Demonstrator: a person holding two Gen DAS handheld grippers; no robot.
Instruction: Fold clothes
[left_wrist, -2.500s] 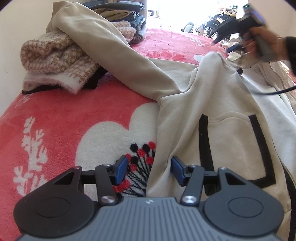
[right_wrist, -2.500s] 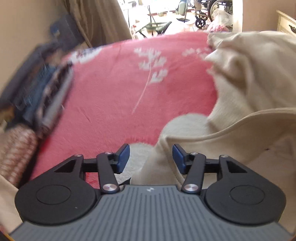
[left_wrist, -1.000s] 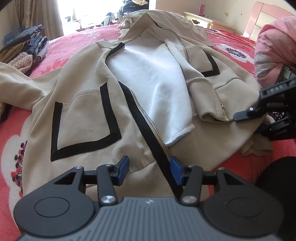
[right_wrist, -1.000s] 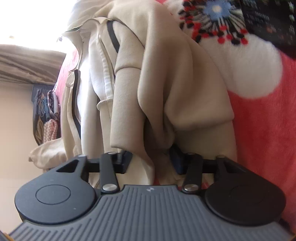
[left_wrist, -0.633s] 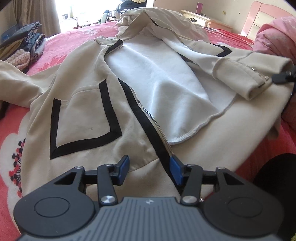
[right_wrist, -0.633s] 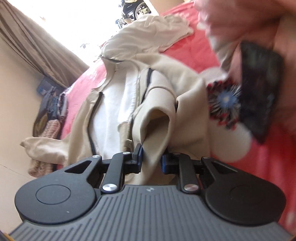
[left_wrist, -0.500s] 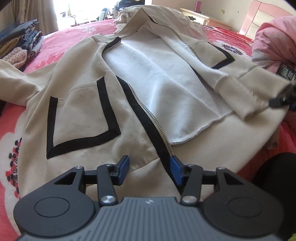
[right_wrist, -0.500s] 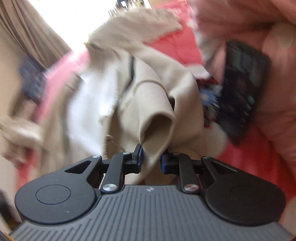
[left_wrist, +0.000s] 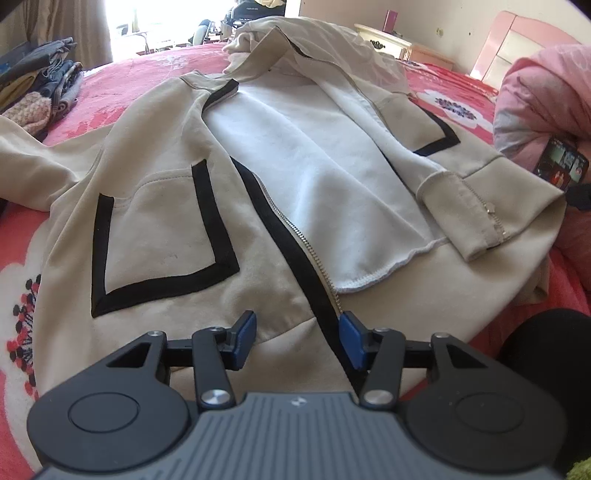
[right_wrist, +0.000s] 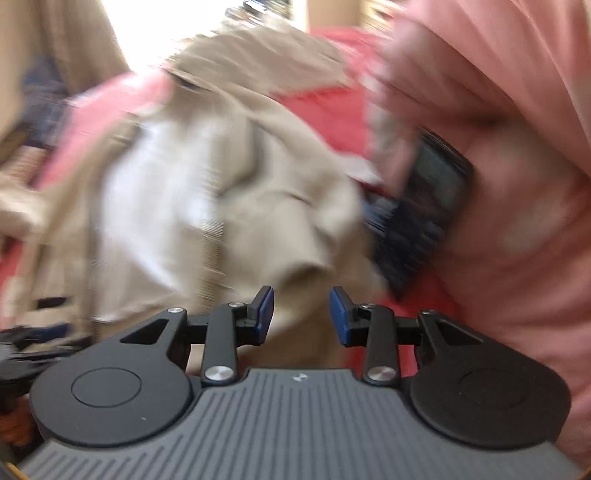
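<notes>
The beige zip jacket (left_wrist: 159, 229) lay spread open across the middle of the left wrist frame on the red flowered bedspread (left_wrist: 110, 85), its white lining (left_wrist: 303, 166) showing and its far sleeve cuff (left_wrist: 476, 221) folded in from the right. No container was in view. The left gripper (left_wrist: 297, 338) sat at the bottom centre over the hem and the black zip band, its jaws apart with cloth lying under the gap, nothing clamped. In the right wrist frame the right gripper (right_wrist: 301, 310) had its jaws opening, and no cloth was pinched between them; the jacket (right_wrist: 258, 192) beyond was badly smeared. A dark phone (left_wrist: 561, 168) leaned against a pink quilt (left_wrist: 546, 92) at the right edge. A pile of clothes (left_wrist: 40, 92) at the upper left was cut off by the frame.
</notes>
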